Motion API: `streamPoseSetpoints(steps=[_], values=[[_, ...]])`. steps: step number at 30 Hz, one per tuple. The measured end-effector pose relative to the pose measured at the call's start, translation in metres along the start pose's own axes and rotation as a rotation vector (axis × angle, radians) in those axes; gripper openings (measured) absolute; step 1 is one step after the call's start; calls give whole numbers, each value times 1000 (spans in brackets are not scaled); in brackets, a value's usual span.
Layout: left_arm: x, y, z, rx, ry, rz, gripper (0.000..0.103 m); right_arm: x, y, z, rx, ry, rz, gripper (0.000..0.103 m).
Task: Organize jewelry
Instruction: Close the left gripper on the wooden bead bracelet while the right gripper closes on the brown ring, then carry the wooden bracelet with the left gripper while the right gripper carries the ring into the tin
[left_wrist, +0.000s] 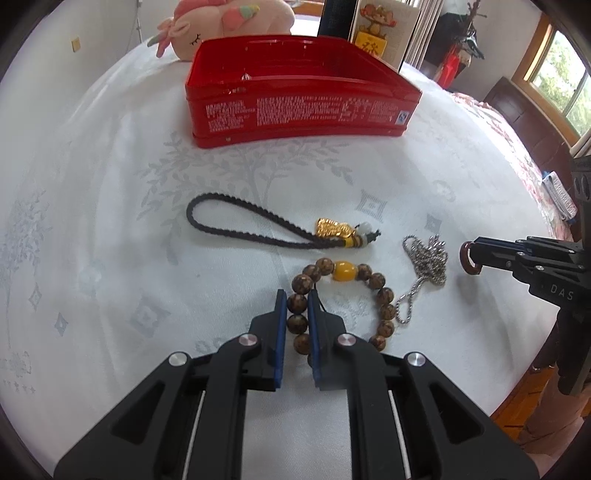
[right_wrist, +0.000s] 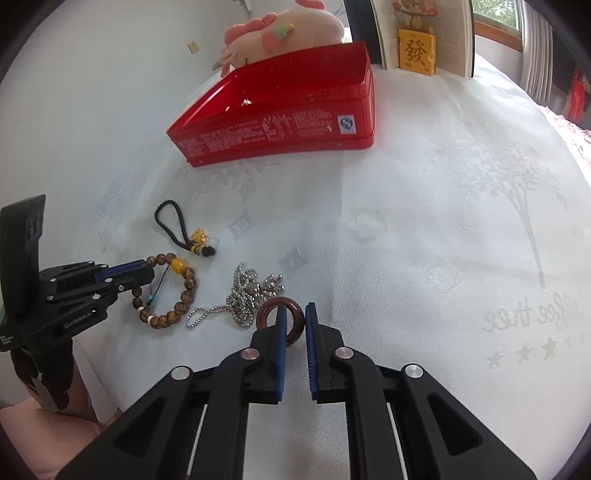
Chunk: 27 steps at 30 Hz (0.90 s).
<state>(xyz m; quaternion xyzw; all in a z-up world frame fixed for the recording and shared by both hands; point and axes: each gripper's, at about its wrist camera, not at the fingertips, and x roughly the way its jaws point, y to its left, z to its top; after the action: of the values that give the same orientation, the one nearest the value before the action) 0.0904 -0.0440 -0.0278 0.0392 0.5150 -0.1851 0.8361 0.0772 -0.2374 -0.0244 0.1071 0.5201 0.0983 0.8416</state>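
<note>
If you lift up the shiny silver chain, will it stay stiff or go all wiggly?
Probably wiggly: the silver chain lies bunched in a loose heap with one loop trailing out. Its tiny links may slip through the tongs, and the dangling end would likely swing.

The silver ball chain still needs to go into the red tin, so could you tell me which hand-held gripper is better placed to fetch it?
Neither is free, but the right hand-held gripper lies nearer the silver ball chain. It is shut on the brown ring; the left grips the wooden bead bracelet.

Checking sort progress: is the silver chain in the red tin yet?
No, the chain lies on the tablecloth, well short of the tin.
</note>
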Motion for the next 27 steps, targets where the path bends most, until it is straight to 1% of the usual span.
streamPoseSetpoints(steps=[8, 17, 23, 27], values=[[-25, -2, 10, 2, -74, -12, 9, -17, 2, 7, -8, -46, -2, 9], [-48, 2, 31, -8, -148, -5, 9, -27, 7, 25, -10, -81, -3, 9], [-59, 8, 51, -16, -182, -1, 9, -35, 10, 48, -20, -113, 0, 9], [-65, 9, 68, -9, -208, -7, 9, -40, 12, 70, -25, -137, 9, 9]])
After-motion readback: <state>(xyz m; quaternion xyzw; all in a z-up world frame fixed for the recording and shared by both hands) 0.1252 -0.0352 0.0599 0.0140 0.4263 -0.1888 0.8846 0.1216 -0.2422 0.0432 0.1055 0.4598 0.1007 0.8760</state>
